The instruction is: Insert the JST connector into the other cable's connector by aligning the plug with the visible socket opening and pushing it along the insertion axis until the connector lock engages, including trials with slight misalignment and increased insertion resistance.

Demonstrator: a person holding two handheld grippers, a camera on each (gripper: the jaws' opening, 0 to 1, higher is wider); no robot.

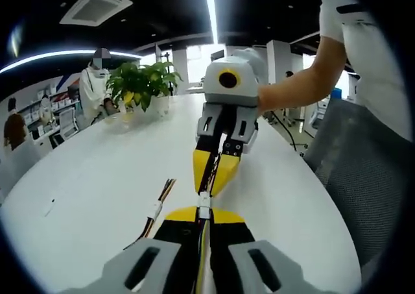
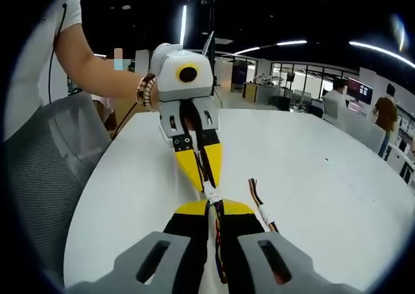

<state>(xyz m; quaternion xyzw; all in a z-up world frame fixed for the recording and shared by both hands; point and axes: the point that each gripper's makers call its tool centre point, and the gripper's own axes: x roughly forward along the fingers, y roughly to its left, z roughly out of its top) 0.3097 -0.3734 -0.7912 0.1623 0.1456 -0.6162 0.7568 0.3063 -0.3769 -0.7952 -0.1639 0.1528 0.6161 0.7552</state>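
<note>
White connector (image 1: 204, 198) between multicoloured wires

White oval table (image 1: 97, 177), potted plant (image 1: 141, 83), grey mesh chair (image 1: 363, 171), dark ceiling w/ strip lights (image 1: 210, 8)

Open-plan office, white table (image 1: 97, 177), potted plant (image 1: 139, 83), ceiling light strips (image 2: 382, 52), mesh chair (image 2: 45, 177)

I count two hand-held grippers: the left hand-held gripper (image 1: 203, 211) and the right hand-held gripper (image 2: 215, 209), tip to tip. One white worktop (image 1: 97, 177) carries everything. I see two cables, one pinched in each hand-held gripper, and a third loose wire bundle (image 1: 157, 206) lying beside them. One potted plant (image 1: 141, 83) stands at the far edge. One mesh chair (image 2: 45, 171) sits alongside.
</note>
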